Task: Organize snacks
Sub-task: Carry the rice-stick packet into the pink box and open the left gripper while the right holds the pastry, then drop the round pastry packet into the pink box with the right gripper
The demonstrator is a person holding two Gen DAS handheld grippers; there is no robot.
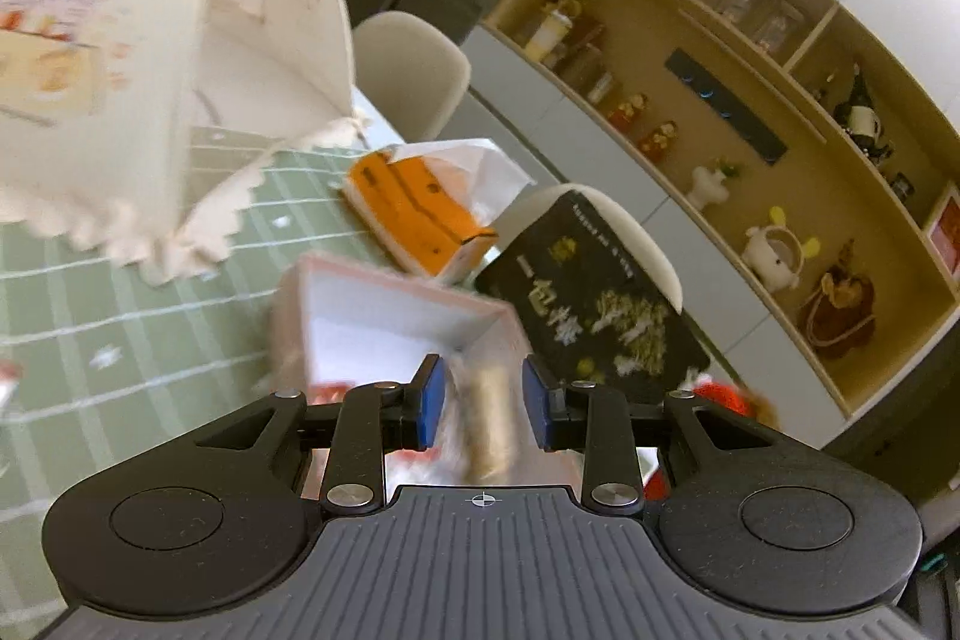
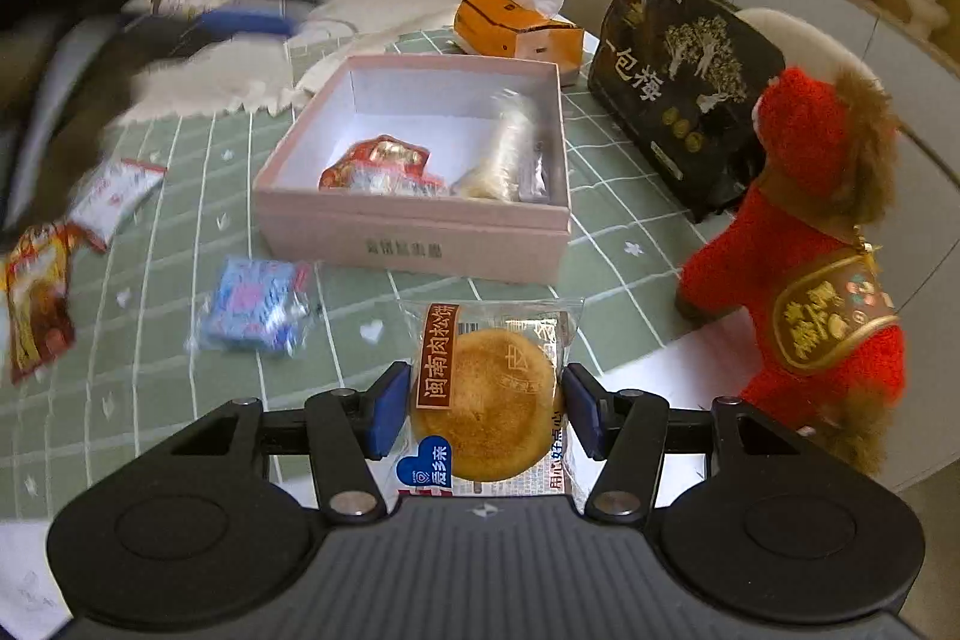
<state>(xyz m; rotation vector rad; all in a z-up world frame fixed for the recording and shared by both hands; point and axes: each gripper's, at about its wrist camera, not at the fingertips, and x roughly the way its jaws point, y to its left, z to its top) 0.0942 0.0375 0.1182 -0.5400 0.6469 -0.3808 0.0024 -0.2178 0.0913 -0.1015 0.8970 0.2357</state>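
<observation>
A pink open box (image 2: 414, 232) stands on the green checked tablecloth; it holds a red snack packet (image 2: 384, 166) and a clear-wrapped roll of biscuits (image 2: 510, 148). My right gripper (image 2: 489, 409) is at the near table edge with its pads on both sides of a wrapped round pastry (image 2: 489, 400). My left gripper (image 1: 483, 400) is open above the box (image 1: 384, 310), with the biscuit roll (image 1: 489, 418) blurred below the gap between its pads. The left gripper shows as a blurred dark shape (image 2: 180, 10) in the right wrist view.
Loose packets lie left of the box: a blue one (image 2: 255, 307), a white one (image 2: 114, 199), a red-brown one (image 2: 36, 304). An orange tissue box (image 2: 516, 25), a black bag (image 2: 678, 88), a red plush toy (image 2: 810, 256) and a mesh food cover (image 1: 120, 40) stand around.
</observation>
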